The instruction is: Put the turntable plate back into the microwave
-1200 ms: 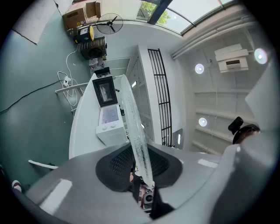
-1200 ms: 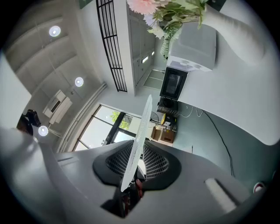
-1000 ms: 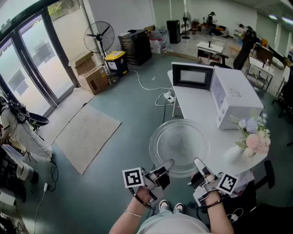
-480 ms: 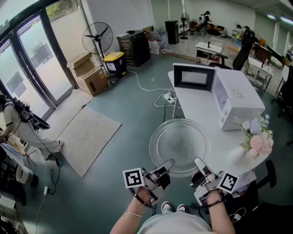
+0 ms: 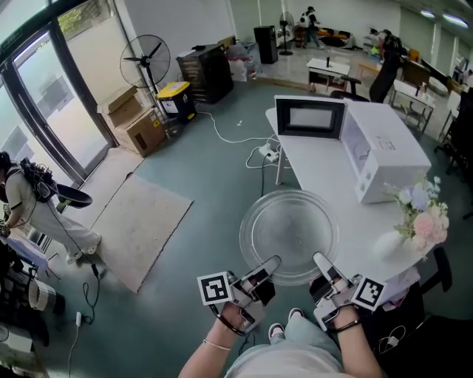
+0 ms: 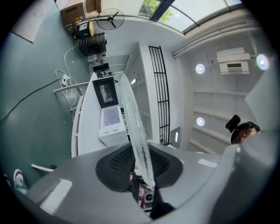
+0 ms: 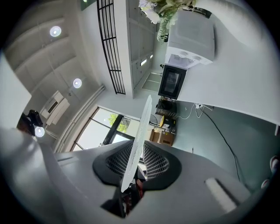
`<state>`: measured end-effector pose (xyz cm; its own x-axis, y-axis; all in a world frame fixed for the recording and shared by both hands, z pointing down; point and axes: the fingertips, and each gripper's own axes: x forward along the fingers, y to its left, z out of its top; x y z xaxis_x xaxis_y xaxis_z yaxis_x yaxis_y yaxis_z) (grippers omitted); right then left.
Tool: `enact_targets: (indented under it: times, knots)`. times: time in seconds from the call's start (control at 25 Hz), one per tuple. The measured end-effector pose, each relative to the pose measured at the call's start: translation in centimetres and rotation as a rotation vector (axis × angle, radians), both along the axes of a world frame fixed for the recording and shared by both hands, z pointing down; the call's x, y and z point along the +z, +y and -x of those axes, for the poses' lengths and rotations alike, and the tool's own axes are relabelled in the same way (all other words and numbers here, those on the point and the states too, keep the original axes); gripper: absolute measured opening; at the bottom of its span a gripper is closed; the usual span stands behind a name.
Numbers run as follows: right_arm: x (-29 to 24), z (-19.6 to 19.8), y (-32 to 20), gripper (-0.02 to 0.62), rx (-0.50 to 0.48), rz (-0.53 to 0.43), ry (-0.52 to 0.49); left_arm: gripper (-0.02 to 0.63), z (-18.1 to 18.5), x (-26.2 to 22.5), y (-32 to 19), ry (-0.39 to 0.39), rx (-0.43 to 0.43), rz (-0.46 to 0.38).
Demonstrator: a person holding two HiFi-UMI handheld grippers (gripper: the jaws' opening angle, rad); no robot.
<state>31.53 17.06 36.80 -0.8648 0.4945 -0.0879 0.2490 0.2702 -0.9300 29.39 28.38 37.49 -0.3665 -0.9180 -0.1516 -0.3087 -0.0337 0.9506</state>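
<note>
Above teal floor (image 5: pixel 185 162), left gripper (image 5: pixel 271 264) and right gripper (image 5: pixel 318 263) pinch the turntable plate (image 5: pixel 290 235) — clear, round, level.

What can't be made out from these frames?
- Inside of microwave: steep angle in head view, tiny in both gripper views; contents not discernible.
- Near rim of turntable plate: head view, covered by left claw and right claw.
- People at room's far end: head view, too small.
</note>
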Motion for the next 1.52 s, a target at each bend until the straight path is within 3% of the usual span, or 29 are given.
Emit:
enact_targets:
  times: [0.36, 1.12, 1.52]
  knots:
    - [1.2, 4.4, -1.6, 0.072, 0.037, 0.009, 0.011, 0.055, 4.8, 1.1, -1.5, 0.009, 0.031, 0.022]
    - [1.6, 21.8, -9.1, 0.074, 0.120, -0.007, 0.032, 0.055, 23.1, 1.4, -9.4, 0.017, 0.123, 0.061]
    - [1.9, 28.1, -13.2, 0.075, 0.190, -0.009, 0.041, 0.055, 30.2, 1.8, -14.0, 0.023, 0.201, 0.066]
